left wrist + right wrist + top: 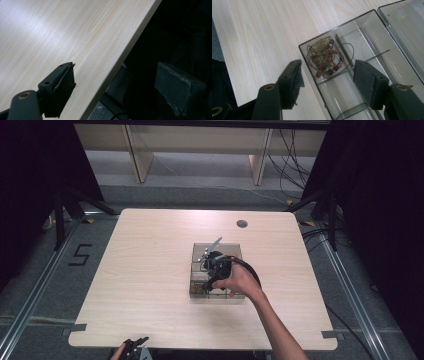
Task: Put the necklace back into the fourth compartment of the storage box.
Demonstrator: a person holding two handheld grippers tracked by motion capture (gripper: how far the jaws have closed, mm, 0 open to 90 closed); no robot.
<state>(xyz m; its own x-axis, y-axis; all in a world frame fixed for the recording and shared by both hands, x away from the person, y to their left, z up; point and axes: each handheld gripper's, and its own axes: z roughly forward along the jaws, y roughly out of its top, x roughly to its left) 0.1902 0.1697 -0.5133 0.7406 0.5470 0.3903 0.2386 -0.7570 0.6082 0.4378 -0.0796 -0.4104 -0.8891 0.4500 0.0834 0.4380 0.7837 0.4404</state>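
Right gripper (327, 77): jaws spread, nothing pinched between the pads, hanging just above the near end of a clear smoked-plastic box (387, 32). Seen between the jaws in the right gripper view, lying free in the corner compartment of that box: a necklace (325, 56) of brown cord, bunched in loops, with a gold filigree pendant on top and dark red and pale beads toward the near side. Touching the compartment floor, apart from both pads. Thin dividers crossing the box beyond it, the neighbouring compartments bare; hinged lid laid open flat at the far side.

From the high view: right gripper (212, 270) held in a hand (240, 280) over the box (235, 251), forearm coming in from the bottom edge, black cable looping off the gripper body. Box sitting a little right of the middle of a pale wooden table (150, 270), well away from every edge.

Left gripper (115, 87): jaws wide apart, holding nothing, one pad over the table's near edge (75, 37), the other over the dark space beyond it. In the high view, low at the bottom edge (136, 343), well apart from the box.
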